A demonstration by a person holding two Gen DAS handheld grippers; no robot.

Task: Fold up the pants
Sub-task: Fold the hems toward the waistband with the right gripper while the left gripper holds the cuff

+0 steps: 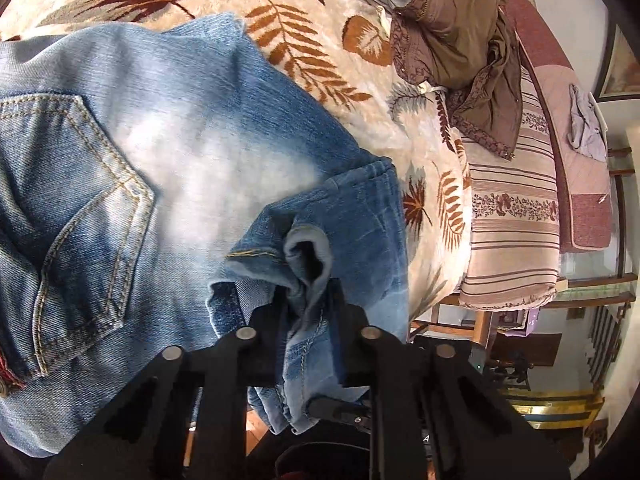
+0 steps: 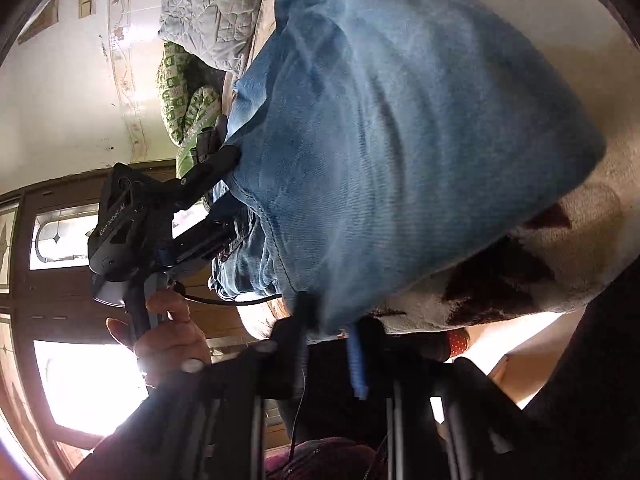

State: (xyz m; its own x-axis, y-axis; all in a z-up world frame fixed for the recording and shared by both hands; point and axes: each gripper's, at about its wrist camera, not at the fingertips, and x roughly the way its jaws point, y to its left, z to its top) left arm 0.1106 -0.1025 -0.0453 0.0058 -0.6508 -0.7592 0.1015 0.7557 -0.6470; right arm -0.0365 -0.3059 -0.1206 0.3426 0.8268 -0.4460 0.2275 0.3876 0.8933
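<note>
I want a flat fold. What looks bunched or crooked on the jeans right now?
The leg hem is crumpled into a wad inside the left gripper rather than lying flat. The rest of the jeans lie fairly smooth on the blanket.

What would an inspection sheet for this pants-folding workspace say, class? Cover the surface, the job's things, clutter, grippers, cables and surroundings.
Surface: bed with a cream leaf-print blanket.
Job's things: blue jeans spread on the blanket, back pocket up, one end bunched at the bed's edge.
Clutter: brown garment, grey quilt, green patterned cloth, striped pillow.
Grippers: left gripper shut on a denim fold; right gripper shut on the jeans' edge.
Cables: thin black cable below the other gripper, in the right wrist view.
Surroundings: pink headboard, wooden door with glass panes, white wall.
</note>
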